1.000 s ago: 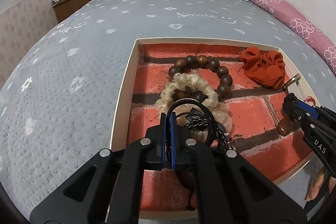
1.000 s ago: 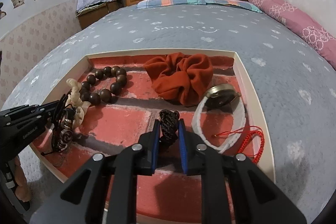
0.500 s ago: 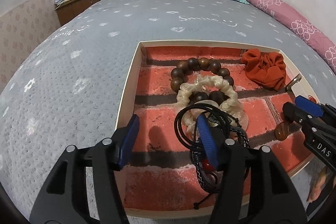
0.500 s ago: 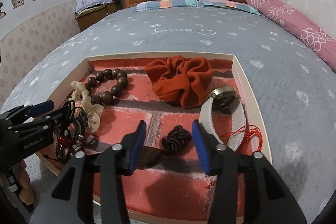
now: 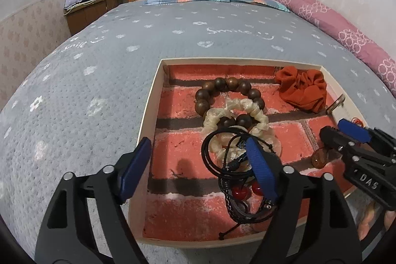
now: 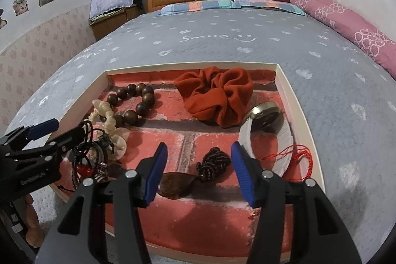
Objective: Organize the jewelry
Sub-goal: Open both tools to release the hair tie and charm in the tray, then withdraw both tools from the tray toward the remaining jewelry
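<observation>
Blue-padded jaws of the left gripper [image 5: 198, 165] have just been opening and stand wide apart, the black cord bracelets [image 5: 235, 165] lying loose against its right pad. Those of the right gripper [image 6: 198, 173] have also just been opening; a dark braided cord [image 6: 212, 163] with its brown pendant [image 6: 175, 186] lies between them, untouched. Both sit in a shallow cream-rimmed tray [image 6: 288, 90] lined with brick pattern, alongside a wooden bead bracelet [image 5: 227, 90], a cream scrunchie [image 5: 237, 115], a rust scrunchie [image 6: 217, 98] and a red string [image 6: 302, 160]. Grey bedspread [image 5: 99, 66] lies open around the tray.
</observation>
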